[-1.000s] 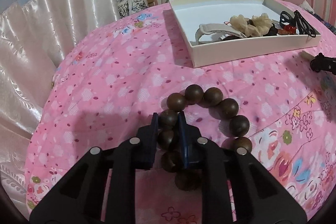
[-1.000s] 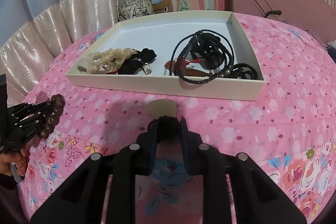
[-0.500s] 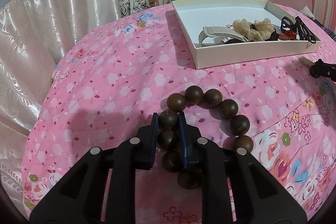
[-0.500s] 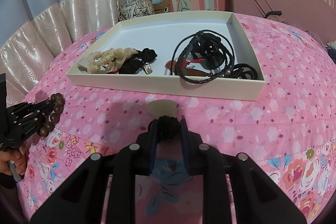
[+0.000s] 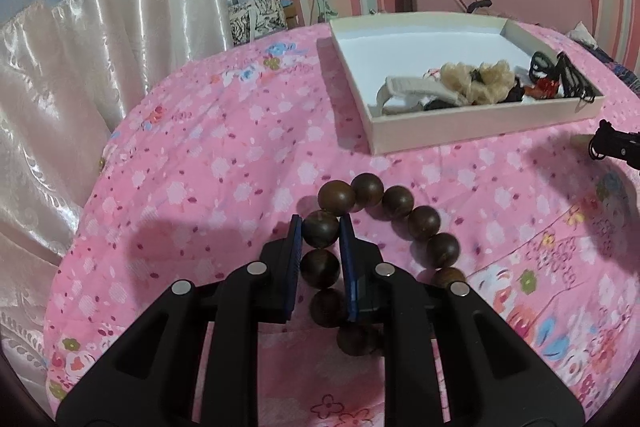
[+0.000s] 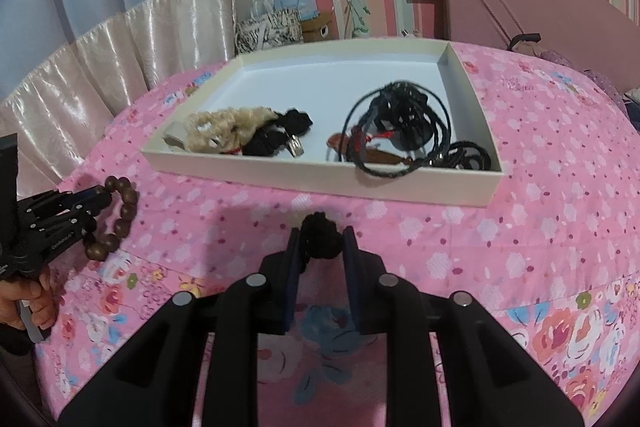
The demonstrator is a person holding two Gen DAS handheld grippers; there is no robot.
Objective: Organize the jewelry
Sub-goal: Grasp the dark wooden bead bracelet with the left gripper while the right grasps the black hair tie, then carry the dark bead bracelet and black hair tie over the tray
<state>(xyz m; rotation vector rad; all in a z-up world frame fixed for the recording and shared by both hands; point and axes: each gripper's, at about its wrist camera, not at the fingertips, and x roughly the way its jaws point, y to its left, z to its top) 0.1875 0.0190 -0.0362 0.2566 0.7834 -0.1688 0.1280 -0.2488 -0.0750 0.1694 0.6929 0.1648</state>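
Note:
A bracelet of large brown wooden beads (image 5: 430, 223) hangs just over the pink flowered bedspread, and my left gripper (image 5: 320, 223) is shut on one side of its loop. The right wrist view shows that same left gripper (image 6: 100, 197) and the bracelet (image 6: 126, 213) at the far left. My right gripper (image 6: 320, 231) is shut on a small black knotted cord piece (image 6: 322, 241), close in front of the white tray (image 6: 320, 179). Its tip (image 5: 600, 145) also shows at the right edge of the left wrist view.
The shallow white tray (image 5: 480, 131) lies on the bed and holds a cream scrunchie (image 6: 228, 123), black fabric pieces, a tangle of black cords (image 6: 400, 131) and a white band (image 5: 408, 87). Satin curtains hang to the left. A person's hand (image 6: 20, 303) holds the left tool.
Both grippers stay shut on their pieces and have hardly moved. A cream piece that showed just beyond the black knot is no longer in sight.

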